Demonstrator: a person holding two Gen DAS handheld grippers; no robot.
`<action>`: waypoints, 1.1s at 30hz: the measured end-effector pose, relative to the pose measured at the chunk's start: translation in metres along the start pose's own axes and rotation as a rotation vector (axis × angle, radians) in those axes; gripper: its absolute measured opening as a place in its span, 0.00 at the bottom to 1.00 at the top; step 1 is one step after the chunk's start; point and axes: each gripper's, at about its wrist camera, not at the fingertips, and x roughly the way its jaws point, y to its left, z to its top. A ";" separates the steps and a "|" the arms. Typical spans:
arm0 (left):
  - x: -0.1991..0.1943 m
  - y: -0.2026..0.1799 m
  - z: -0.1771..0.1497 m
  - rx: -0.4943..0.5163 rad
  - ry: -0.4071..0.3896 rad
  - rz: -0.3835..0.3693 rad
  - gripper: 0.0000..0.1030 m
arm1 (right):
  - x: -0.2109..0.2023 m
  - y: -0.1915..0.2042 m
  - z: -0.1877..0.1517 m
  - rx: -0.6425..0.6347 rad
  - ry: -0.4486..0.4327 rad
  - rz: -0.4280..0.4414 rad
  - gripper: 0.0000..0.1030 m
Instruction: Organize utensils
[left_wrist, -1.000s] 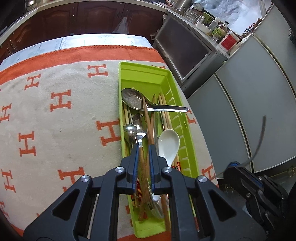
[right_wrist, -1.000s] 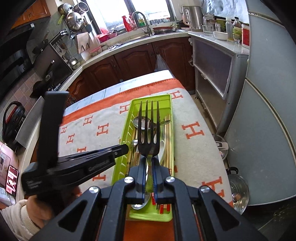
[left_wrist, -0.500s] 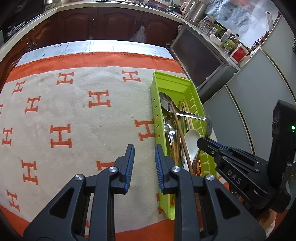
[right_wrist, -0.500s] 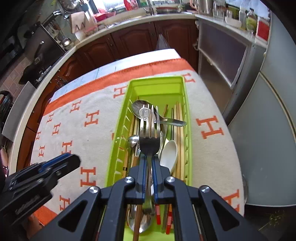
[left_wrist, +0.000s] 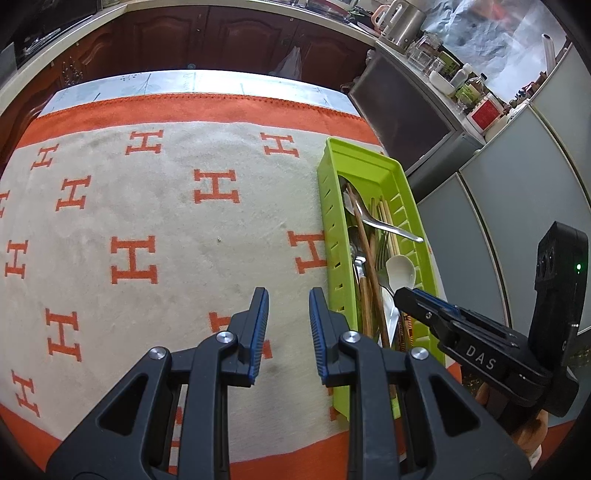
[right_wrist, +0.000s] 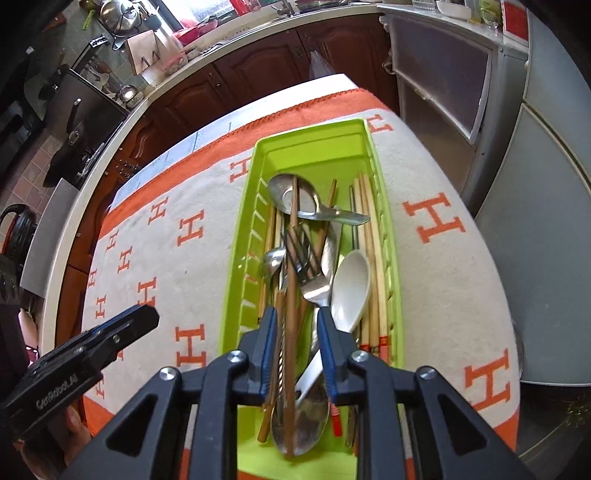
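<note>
A green slotted tray (right_wrist: 314, 147) lies on the patterned cloth and holds a steel fork (right_wrist: 306, 258), a large metal spoon (right_wrist: 295, 195), a white ceramic spoon (right_wrist: 351, 284) and wooden chopsticks (right_wrist: 373, 258). My right gripper (right_wrist: 295, 314) hovers low over the tray's near end with its jaws opening. The fork lies loose among the utensils just ahead of them, and the pads press on nothing. My left gripper (left_wrist: 288, 295) is open and empty over the cloth, just left of the tray (left_wrist: 334, 229). In the left wrist view the right gripper (left_wrist: 443, 317) reaches over the tray.
The beige cloth with orange H marks (left_wrist: 166, 221) covers the table, bare to the left of the tray. Grey cabinet fronts (left_wrist: 517, 206) stand close on the right past the table edge. Dark wooden kitchen cupboards (right_wrist: 240, 85) run behind.
The left gripper let go of the chopsticks in the tray, opened and moved left over the cloth. The right gripper came down with the fork and opened; the fork now lies in the tray.
</note>
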 end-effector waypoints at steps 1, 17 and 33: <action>0.000 0.000 0.000 0.000 -0.001 -0.001 0.19 | 0.002 0.001 -0.003 -0.002 0.009 0.000 0.21; -0.008 0.002 -0.008 0.005 -0.009 0.019 0.19 | 0.023 0.013 -0.009 -0.043 0.021 -0.059 0.07; -0.038 0.008 -0.024 0.034 -0.055 0.067 0.42 | -0.014 0.032 -0.021 -0.050 -0.063 -0.037 0.07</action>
